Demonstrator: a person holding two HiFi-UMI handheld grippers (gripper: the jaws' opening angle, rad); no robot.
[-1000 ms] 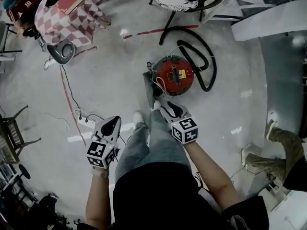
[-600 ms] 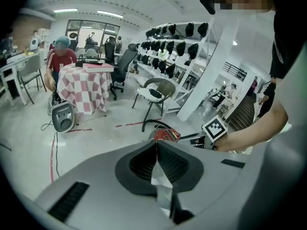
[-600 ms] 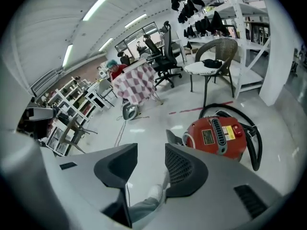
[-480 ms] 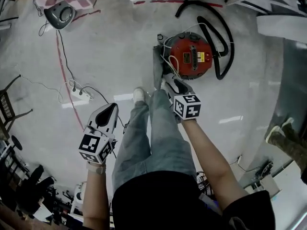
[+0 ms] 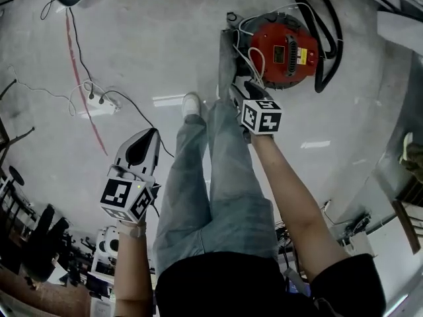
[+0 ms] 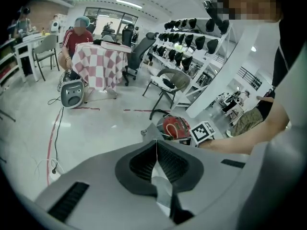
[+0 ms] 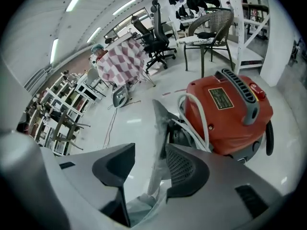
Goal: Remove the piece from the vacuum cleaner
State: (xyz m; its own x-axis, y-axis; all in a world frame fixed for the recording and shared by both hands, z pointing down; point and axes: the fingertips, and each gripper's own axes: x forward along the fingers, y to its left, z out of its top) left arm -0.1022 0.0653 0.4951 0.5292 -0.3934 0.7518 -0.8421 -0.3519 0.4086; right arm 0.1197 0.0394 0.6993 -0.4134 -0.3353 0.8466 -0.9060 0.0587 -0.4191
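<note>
The red canister vacuum cleaner (image 5: 287, 51) (image 7: 225, 111) stands on the floor, with a grey wedge-shaped piece (image 5: 227, 51) (image 7: 160, 121) sticking out of its left side. My right gripper (image 5: 243, 92) (image 7: 149, 152) reaches up to that piece. Its jaws are opening, and the piece's thin edge stands between them, close by the right pad (image 7: 184, 169) and clear of the left one. My left gripper (image 5: 151, 134) (image 6: 156, 145) hangs low at the left, well away from the vacuum, shut with nothing in it.
A black hose (image 5: 330, 38) curls round the vacuum's right side and a white cord (image 7: 196, 114) loops over its front. The person's legs and white shoe (image 5: 192, 103) stand just left of the right gripper. A power strip (image 5: 99, 104) with cables lies at the left. A checkered table (image 6: 98, 63) stands far back.
The head view has tipped down, so the vacuum sits higher in it. My right gripper has closed in on the grey piece. The left gripper has sunk a little.
</note>
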